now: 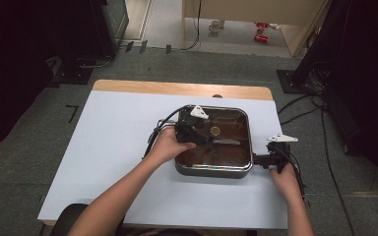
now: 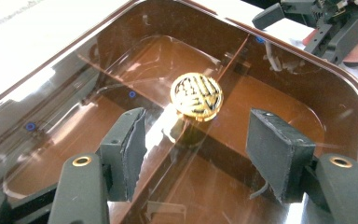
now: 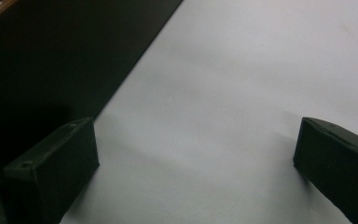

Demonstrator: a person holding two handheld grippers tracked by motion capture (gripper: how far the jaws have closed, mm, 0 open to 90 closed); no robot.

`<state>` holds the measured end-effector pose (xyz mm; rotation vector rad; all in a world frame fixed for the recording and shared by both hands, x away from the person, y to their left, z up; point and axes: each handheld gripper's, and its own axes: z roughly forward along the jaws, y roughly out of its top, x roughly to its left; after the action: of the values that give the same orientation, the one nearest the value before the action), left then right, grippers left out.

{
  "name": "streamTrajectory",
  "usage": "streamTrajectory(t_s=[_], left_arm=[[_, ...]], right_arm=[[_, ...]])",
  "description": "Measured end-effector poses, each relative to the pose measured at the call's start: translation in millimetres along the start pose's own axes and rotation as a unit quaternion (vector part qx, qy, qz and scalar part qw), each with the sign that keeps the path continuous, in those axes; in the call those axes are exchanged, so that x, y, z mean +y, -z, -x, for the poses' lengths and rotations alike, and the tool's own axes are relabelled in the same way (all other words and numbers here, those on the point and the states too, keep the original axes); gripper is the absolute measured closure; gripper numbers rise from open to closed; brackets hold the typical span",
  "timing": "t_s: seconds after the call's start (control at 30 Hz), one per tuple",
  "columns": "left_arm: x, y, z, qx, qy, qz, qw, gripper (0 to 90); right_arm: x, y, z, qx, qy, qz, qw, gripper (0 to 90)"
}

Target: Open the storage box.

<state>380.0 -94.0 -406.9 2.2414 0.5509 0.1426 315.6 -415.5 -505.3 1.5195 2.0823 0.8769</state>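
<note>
Left gripper view, brown divided box [image 2: 307,93] under clear lid, gold round knob [image 2: 196,96] at lid centre, left gripper [image 2: 196,140] spread, straddling knob untouched, right gripper [image 3: 196,154] spread beside box on white surface [image 3: 242,84].

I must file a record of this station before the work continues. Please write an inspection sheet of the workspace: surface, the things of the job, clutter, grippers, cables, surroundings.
Surface: white sheet over a wooden table, its far edge bare.
Job's things: square brown box with a clear lid; a round gold knob sits at the lid's middle.
Clutter: nothing seen.
Grippers: left gripper over the lid, jaws apart on either side of the knob, not touching it; right gripper beside the box's right side, jaws wide open over the sheet.
Cables: a black cable trails from the left gripper; more lie on the floor.
Surroundings: grey carpet, dark stands, red items on the far floor.
</note>
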Motion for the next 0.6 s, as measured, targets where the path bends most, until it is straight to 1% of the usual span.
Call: streamTrajectory(t_s=[0.03, 0.17, 0.2, 0.33, 0.37, 0.4, 0.47, 0.6], left_arm=[[3.7, -5.9, 0.3, 0.003, -0.006, 0.000, 1.0000, 38.1], [6.6, -12.6, -0.5, 0.004, -0.008, 0.005, 1.0000, 38.2], [7.1, -17.2, -1.1, 0.001, -0.008, 0.000, 1.0000, 38.9], [7.0, -24.8, -3.0, 0.003, -0.012, -0.013, 0.9998, 39.7], [7.1, -26.5, -3.5, 0.001, -0.009, -0.013, 0.9999, 40.5], [6.9, -28.6, -4.0, -0.002, -0.010, -0.013, 0.9999, 41.2], [6.6, -31.7, -4.3, 0.001, -0.016, -0.013, 0.9998, 42.7], [6.7, -35.5, -4.4, -0.005, -0.021, -0.009, 0.9997, 47.2]], right_arm=[[0.0, 0.0, -0.1, 0.000, -0.001, 0.000, 1.0000, 0.0], [0.1, 0.1, -0.1, 0.000, -0.001, -0.001, 1.0000, 0.0], [0.0, 0.1, -0.1, 0.000, -0.001, 0.000, 1.0000, 0.0], [0.0, 0.3, 0.0, 0.000, 0.000, -0.001, 1.0000, 0.0], [0.0, 0.2, 0.0, 0.000, 0.000, -0.001, 1.0000, 0.0], [0.0, 0.2, 0.0, 0.000, 0.000, -0.001, 1.0000, 0.0], [0.0, 0.2, 0.0, 0.000, 0.000, -0.001, 1.0000, 0.0], [0.0, 0.2, 0.0, 0.000, 0.000, -0.001, 1.0000, 0.0]])
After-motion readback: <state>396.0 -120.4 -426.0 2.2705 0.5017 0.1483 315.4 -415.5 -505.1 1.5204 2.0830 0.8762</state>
